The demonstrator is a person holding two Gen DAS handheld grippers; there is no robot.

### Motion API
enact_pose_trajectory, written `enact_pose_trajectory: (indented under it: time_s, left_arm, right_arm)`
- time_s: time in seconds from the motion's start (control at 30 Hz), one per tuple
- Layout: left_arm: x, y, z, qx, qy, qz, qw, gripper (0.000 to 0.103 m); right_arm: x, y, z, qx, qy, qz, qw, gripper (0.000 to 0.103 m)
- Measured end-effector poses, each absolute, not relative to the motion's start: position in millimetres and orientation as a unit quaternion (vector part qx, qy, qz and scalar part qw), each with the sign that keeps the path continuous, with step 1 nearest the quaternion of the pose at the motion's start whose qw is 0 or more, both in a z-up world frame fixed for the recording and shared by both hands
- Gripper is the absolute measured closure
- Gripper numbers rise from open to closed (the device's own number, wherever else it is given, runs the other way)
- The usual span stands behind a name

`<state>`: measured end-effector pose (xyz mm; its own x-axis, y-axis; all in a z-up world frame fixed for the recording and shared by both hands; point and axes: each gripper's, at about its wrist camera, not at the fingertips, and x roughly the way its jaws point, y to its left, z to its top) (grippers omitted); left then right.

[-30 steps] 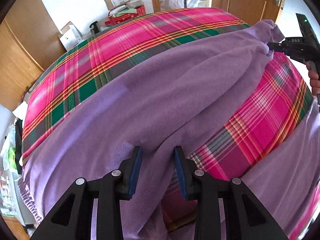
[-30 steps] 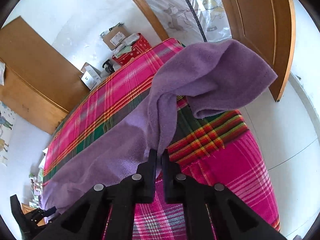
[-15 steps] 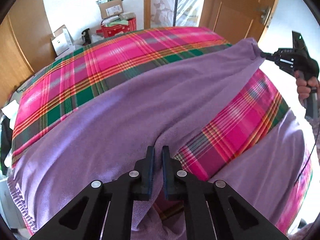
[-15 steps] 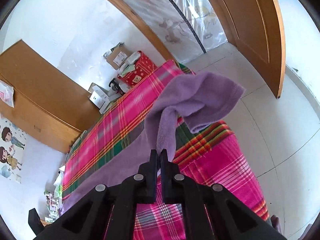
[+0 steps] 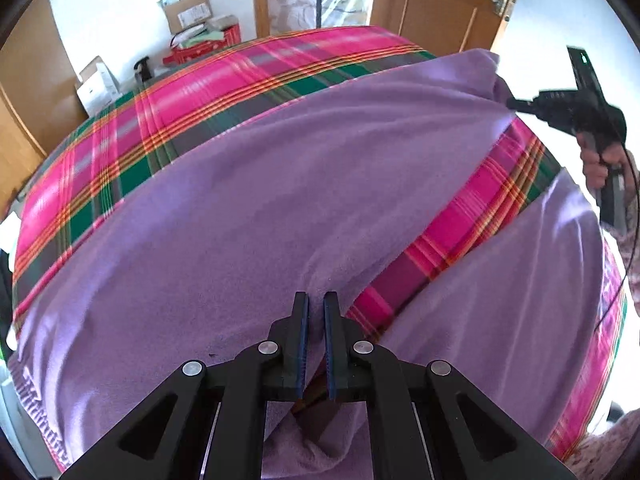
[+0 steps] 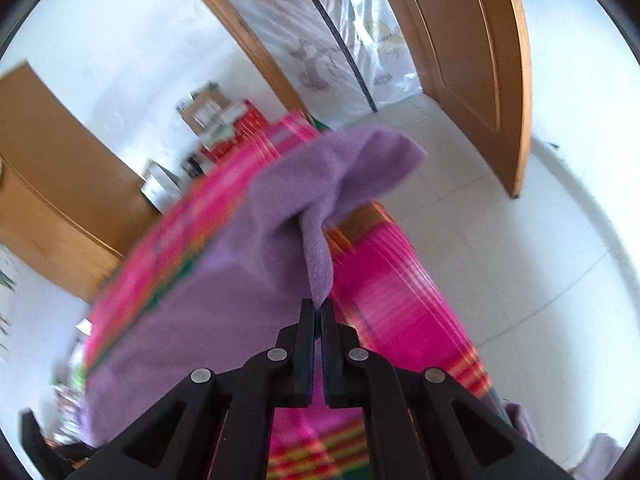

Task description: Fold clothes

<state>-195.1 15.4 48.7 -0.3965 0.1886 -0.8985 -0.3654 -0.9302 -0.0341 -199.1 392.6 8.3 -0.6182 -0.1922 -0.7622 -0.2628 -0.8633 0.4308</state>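
Purple fleece cloth [image 5: 304, 184] lies spread across the bed [image 5: 248, 68], over its pink-and-green plaid cover; a plaid strip shows between the main sheet and a second purple panel [image 5: 520, 288] nearer the bed's near edge. Whether that panel is the same cloth doubled back or a separate piece — cannot tell.

Left tongs [image 5: 316, 312]: jaws nearly together, pinching a raised ridge of the cloth at the bed's near edge. Right tongs [image 6: 318, 312]: closed on a drawn-out corner of the cloth, held up above the bed toward its door-side end. In the left wrist view the same tool [image 5: 560, 108] shows at the cloth's far corner, with a hand [image 5: 600, 160] on its grip.

Handling, as judged:
- Soft and limp. The corner beyond the right pinch flops over into a loose hood [image 6: 360, 168]; it will not hold shape unsupported.
- Light for its area, but a big sheet — drag over the plaid cover likely when pulled.
- Napped surface, not slippery; a thin pinch should hold, though a single layer could creep out under tension.
- Not fragile.

Where to hold: corners and the hemmed edge, both ends of one side at once, kept taut between the two tongs so the fold line falls straight. Mid-sheet pinches only bunch it.

Right wrist view is motion-blurred; fine detail there is uncertain.
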Motion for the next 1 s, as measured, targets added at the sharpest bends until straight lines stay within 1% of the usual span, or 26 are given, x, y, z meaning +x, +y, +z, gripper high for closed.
enact_pose_trajectory:
  time_s: [0.2,0.23,0.27,0.33,0.43,0.57,0.63,0.67,0.73,0.83,0.93,0.97,1.0]
  left_arm:
    - [-198,14,46,-0.533,0.083,0.826,0.164,0.095]
    - [-198,14,46,-0.534,0.083,0.825,0.164,0.095]
    - [-199,14,45,-0.536,0.083,0.824,0.164,0.095]
    - [-197,15,48,-0.537,0.081,0.824,0.163,0.094]
    - [-197,17,55,-0.537,0.072,0.822,0.174,0.093]
    - [-201,21,67,-0.535,0.044,0.821,0.193,0.092]
    - [-204,22,70,-0.534,0.030,0.821,0.201,0.092]
    - [-207,25,70,-0.534,0.030,0.821,0.201,0.092]
    - [-213,31,70,-0.533,0.028,0.821,0.203,0.092]
    - [-224,45,64,-0.539,0.027,0.815,0.212,0.092]
    - [-241,57,57,-0.547,0.028,0.810,0.211,0.092]
    - [-245,61,55,-0.549,0.028,0.808,0.212,0.092]
    - [-250,64,52,-0.551,0.028,0.806,0.213,0.092]
  right_arm:
    - [-203,389,-3,-0.450,0.244,0.859,0.014,0.100]
    - [-205,389,-3,-0.456,0.240,0.857,0.009,0.099]
    - [-204,391,-2,-0.453,0.239,0.859,0.008,0.096]
    - [-202,397,4,-0.435,0.250,0.865,0.002,0.095]
    - [-199,412,11,-0.411,0.260,0.874,0.021,0.094]
    - [-210,432,17,-0.391,0.291,0.873,0.027,0.092]
    - [-218,436,20,-0.382,0.293,0.876,0.024,0.090]
    - [-224,434,18,-0.390,0.292,0.873,0.015,0.087]
    - [-235,430,11,-0.412,0.290,0.863,-0.008,0.085]
    - [-248,420,5,-0.430,0.268,0.862,-0.011,0.084]
    - [-256,416,2,-0.427,0.256,0.867,-0.002,0.084]
    - [-255,416,1,-0.423,0.257,0.869,0.004,0.089]
    - [-254,416,1,-0.419,0.257,0.871,0.010,0.096]
